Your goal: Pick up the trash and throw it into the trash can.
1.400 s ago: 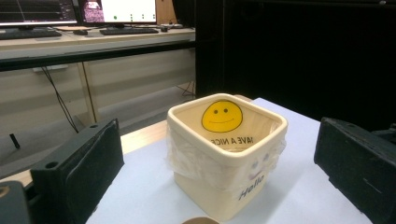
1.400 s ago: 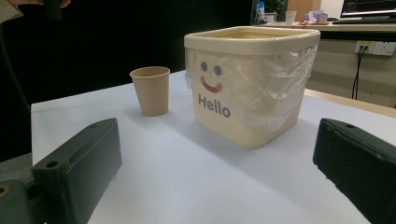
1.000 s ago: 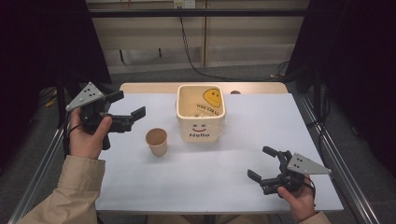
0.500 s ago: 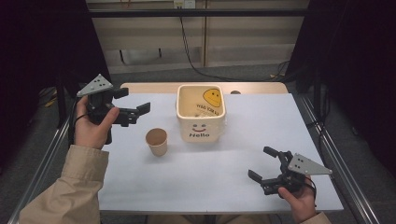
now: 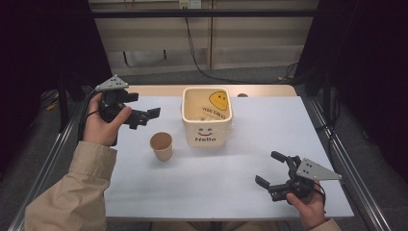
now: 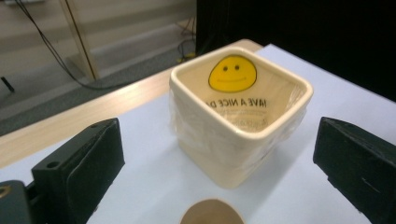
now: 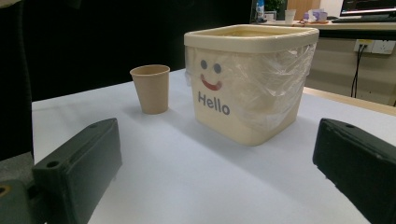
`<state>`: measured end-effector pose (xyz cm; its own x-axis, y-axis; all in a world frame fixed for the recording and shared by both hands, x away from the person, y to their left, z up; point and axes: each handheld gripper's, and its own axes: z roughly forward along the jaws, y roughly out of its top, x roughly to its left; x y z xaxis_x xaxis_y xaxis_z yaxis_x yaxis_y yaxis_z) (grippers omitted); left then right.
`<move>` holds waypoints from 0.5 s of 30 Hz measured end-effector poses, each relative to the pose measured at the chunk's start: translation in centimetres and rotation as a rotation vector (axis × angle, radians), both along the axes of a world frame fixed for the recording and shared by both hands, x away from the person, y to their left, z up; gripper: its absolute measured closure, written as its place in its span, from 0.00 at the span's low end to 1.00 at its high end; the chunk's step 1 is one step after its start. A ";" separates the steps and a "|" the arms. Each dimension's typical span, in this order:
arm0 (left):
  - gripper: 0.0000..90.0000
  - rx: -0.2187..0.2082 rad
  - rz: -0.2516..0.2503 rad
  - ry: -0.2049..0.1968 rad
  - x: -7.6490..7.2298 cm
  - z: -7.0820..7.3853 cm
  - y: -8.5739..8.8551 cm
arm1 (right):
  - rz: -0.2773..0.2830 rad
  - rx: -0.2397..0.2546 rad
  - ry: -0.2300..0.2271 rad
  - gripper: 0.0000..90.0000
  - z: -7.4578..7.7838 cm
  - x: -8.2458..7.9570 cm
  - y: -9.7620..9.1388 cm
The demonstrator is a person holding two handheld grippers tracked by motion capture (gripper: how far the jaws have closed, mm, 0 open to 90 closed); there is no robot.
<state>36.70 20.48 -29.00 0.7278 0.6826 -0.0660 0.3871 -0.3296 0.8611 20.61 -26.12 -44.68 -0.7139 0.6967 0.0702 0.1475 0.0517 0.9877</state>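
My left gripper (image 5: pixel 144 115) hangs above the table with its jaws wide apart and empty. Just below and ahead of it stands the paper cup (image 5: pixel 161 146), which I judge light, thin-walled and easily crushed, best pinched gently across its rim. Beyond it sits the cream bin (image 6: pixel 238 116) with its slippery plastic liner, close enough to crowd me. My right gripper (image 5: pixel 274 169) rests open and empty, well apart.
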 end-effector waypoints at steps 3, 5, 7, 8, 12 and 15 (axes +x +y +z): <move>0.02 0.036 -0.008 0.022 0.3 0.0 -0.4 | 0.000 0.001 0.002 0.01 0.0 0.0 0.0; 0.02 0.044 -0.018 0.036 0.6 -0.1 -0.8 | 0.000 0.001 0.002 0.01 0.0 0.0 0.0; 0.02 0.064 -0.026 0.052 0.8 -0.1 -1.1 | 0.000 0.001 0.002 0.01 0.0 0.0 0.0; 0.02 0.073 -0.027 0.055 0.9 -0.2 -1.3 | 0.001 0.000 0.000 0.01 0.0 0.0 0.0; 0.02 0.118 -0.039 0.088 1.3 -0.4 -1.7 | 0.005 -0.001 -0.002 0.01 0.0 0.0 0.0; 0.02 0.171 -0.046 0.141 1.7 -0.7 -2.1 | 0.004 -0.002 0.000 0.01 0.0 0.0 0.0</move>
<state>38.43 18.34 -29.73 0.7500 0.6591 -0.0556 0.4813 -0.4862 0.7293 20.59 -26.12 -44.67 -0.7166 0.6941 0.0689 0.1472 0.0539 0.9876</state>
